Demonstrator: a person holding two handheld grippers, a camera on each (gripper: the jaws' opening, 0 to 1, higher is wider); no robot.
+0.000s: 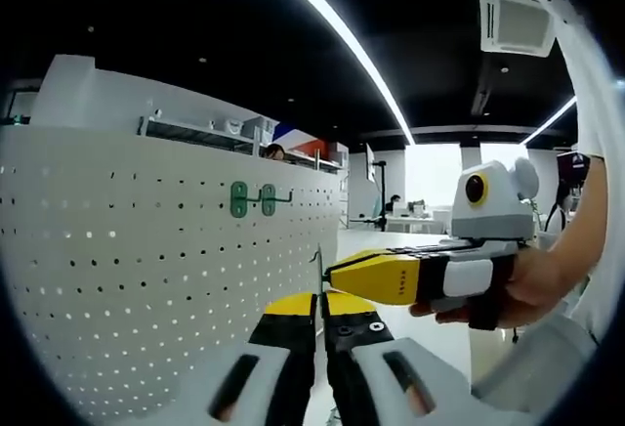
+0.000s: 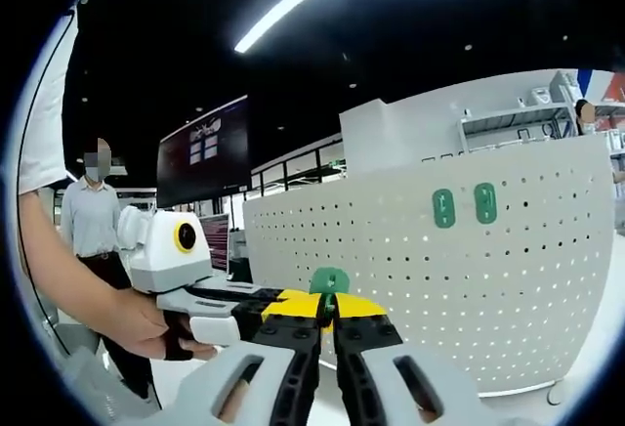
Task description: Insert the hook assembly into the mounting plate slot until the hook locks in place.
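A green hook assembly (image 2: 329,280) sits pinched between the right gripper's (image 2: 327,323) yellow-tipped jaws, in front of the white perforated mounting plate (image 2: 410,279). Two more green hooks (image 2: 464,205) already hang on that plate. The left gripper's (image 1: 320,311) jaws are pressed together, holding nothing.

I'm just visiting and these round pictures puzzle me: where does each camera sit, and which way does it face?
Left gripper view: rides on the left tongs, facing along a white pegboard with two green hooks; the right tongs and a hand enter from the right.
Right gripper view: rides on the right tongs, which pinch a green hook, facing the pegboard head-on; the left tongs and hand enter from the left.
Shared: pegboard, mounted hooks, both tongs.
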